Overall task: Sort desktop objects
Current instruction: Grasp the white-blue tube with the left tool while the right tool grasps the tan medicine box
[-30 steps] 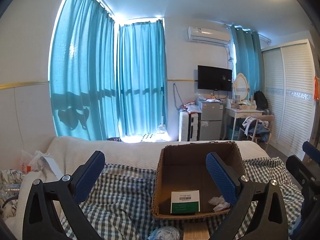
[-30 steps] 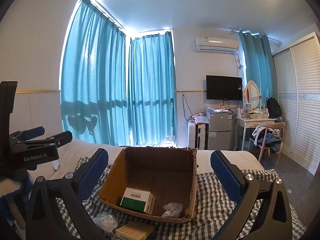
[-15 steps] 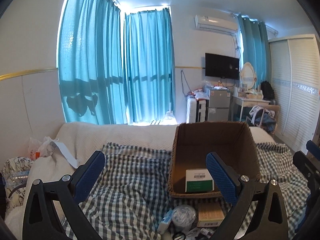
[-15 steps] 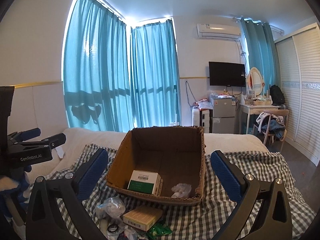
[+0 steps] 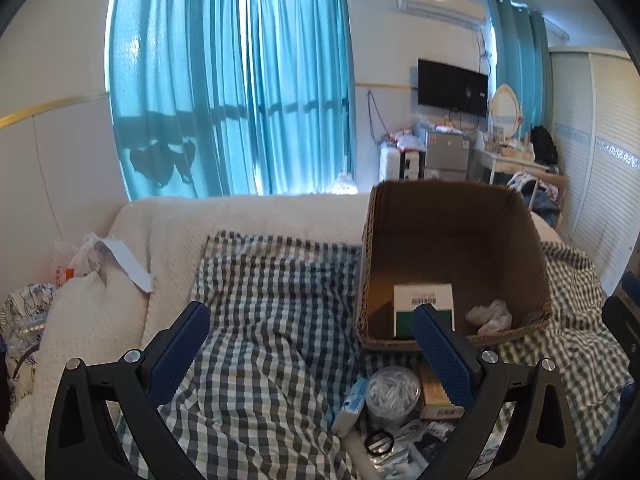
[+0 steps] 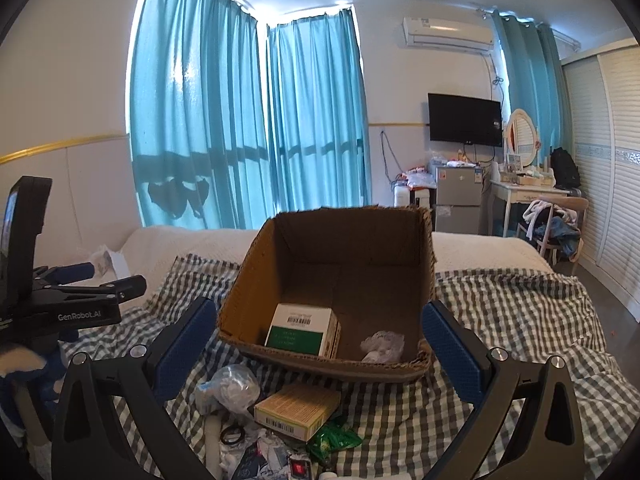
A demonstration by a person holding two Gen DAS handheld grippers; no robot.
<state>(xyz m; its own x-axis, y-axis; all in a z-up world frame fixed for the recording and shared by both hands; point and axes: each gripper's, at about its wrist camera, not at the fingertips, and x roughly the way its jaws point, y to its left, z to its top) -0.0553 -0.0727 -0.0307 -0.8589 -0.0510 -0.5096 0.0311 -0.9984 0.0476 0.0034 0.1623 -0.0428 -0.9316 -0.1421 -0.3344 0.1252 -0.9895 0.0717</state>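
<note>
Both claws hang above a bed spread with a checked cloth, each with its blue pads wide apart and nothing between them. Straight ahead of the right claw stands an open cardboard box, holding a green-and-white carton toward its near left and a crumpled white wad toward its near right. Just short of the box's near wall, below and between the right claw's pads, lies the loose pile: a tan carton with a barcode, a clear bag of small white pieces to its left, a black ring nearer still, and a green wrapper beside the tan carton's near corner. The box's near wall stands between this pile and the box floor. The left claw shows at the far left of the right wrist view; from its own camera the box sits ahead and to the right, its right pad overlapping the box's near rim and the green-and-white carton. A white blanket lies ahead to its left, turquoise curtains beyond.
</note>
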